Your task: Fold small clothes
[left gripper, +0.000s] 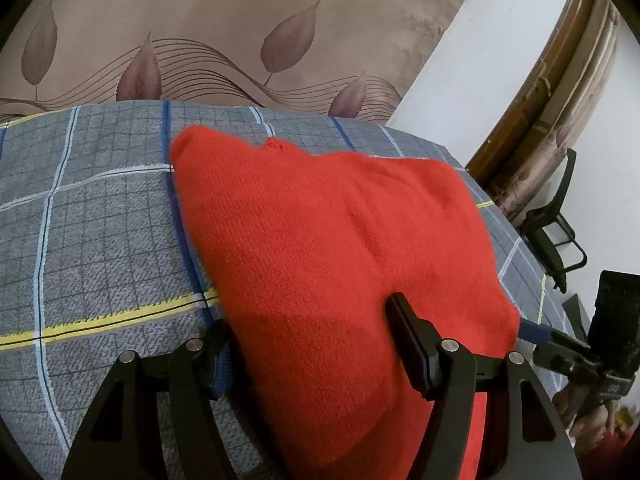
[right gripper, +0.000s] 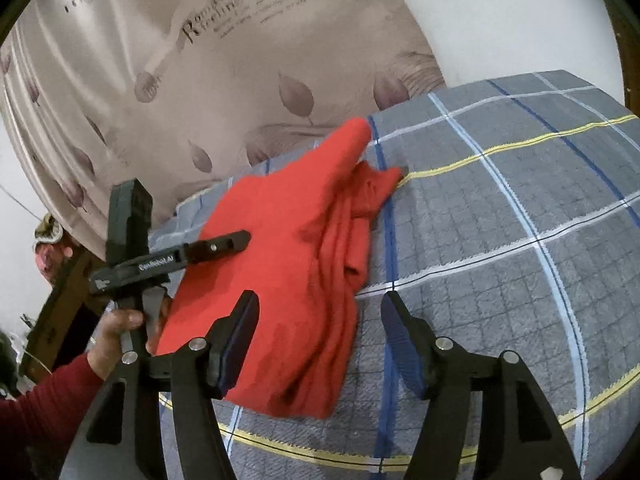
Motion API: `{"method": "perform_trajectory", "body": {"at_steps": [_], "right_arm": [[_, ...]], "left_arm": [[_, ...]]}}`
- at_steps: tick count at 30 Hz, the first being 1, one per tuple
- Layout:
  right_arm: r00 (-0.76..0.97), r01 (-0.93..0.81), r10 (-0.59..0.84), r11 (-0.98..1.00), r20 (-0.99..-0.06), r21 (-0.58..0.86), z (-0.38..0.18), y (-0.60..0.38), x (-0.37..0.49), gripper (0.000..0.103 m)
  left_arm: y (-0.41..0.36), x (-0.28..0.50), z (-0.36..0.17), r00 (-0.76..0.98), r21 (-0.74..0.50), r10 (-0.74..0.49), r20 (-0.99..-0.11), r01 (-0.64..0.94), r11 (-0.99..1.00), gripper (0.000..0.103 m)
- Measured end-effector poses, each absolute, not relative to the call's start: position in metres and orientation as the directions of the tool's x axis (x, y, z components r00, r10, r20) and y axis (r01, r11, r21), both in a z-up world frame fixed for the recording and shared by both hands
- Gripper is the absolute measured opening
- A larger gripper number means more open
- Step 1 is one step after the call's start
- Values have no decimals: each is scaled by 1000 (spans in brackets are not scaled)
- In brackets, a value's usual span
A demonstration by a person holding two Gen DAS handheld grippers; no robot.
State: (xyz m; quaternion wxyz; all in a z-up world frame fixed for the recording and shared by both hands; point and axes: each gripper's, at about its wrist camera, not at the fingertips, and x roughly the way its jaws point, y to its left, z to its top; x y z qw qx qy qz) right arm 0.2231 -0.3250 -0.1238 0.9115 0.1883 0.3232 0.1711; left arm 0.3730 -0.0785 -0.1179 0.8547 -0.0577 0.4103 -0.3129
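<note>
The red knitted garment (left gripper: 332, 248) lies on the bed (left gripper: 100, 240), on its grey checked cover, beside the blue stripe that runs across the cover. It is already gathered into a rough wedge, with layered folds bunched along its stripe-side edge in the right wrist view, so the folding looks partly done and not yet squared up.

The left gripper (left gripper: 316, 344) has its fingers spread wide, straddling the near part of the garment. One finger sits at the garment's stripe-side edge and the other rests over the cloth. Nothing is pinched between them. This pose probably serves to pin or smooth the fabric flat, or to set up a grab at the edge.

The right gripper (right gripper: 318, 340) is also released, its fingers wide apart. One finger lies over the garment's near corner and the other stands over bare cover on the far side of the stripe. It seems placed to take the loose folded edge.

Much is hard to read. The garment's kind cannot be told, since no sleeves or neckline are clear. Its near end is cut off behind the left gripper's frame. Whether any finger actually presses the cloth is uncertain. The folds hide how many layers lie beneath. The person's hand (right gripper: 120, 332) shows only in part.
</note>
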Motion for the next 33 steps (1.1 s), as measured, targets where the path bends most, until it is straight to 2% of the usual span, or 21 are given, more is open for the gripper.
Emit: {"method": "perform_trajectory", "body": {"at_steps": [9, 16, 23, 33], "right_arm": [[633, -189, 458, 873, -624, 450, -131, -315, 265, 62], [590, -208, 531, 828, -609, 520, -134, -329, 295, 63], [545, -222, 640, 733, -542, 643, -139, -342, 325, 63], [483, -269, 690, 703, -539, 658, -138, -338, 343, 63]], "left_arm": [[-79, 373, -118, 469, -352, -580, -666, 487, 799, 68], [-79, 374, -118, 473, -344, -573, -669, 487, 803, 68], [-79, 375, -118, 473, -343, -572, -671, 486, 804, 69], [-78, 376, -119, 469, -350, -576, -669, 484, 802, 69]]}}
